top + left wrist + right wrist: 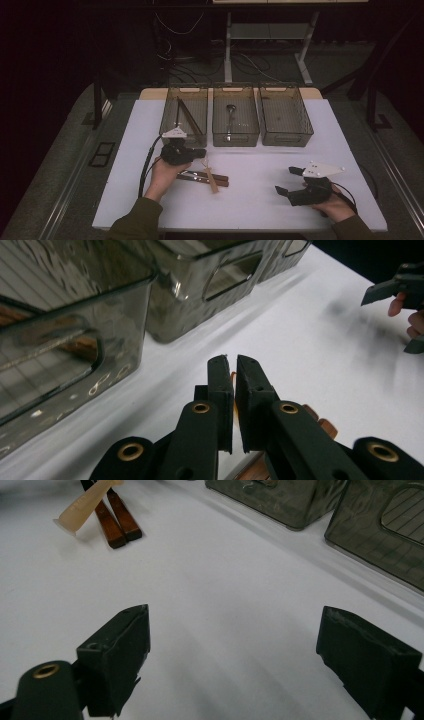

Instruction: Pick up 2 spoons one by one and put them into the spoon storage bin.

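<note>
The left gripper (196, 156) sits just in front of the left bin (184, 114), its jaws pinched almost together on a pale spatula (210, 176) whose handle slopes down across two dark wooden sticks (206, 177) lying on the worktop (260, 200). From the left gripper view a sliver of pale orange shows between the jaws, so the hold looks thin, right at the tips. That's the worry: lift too quickly and the spatula could pivot or slip out, or drag the sticks along with it. The bin wall is close too, so a low swing might clip the rim. Right gripper (290, 184) rests well apart, jaws spread wide, nothing in them. Bins: left one holds long dark utensils leaning inside, the middle bin (235, 122) a metal ladle (229, 117), and the right bin (285, 117) looks bare.
</note>
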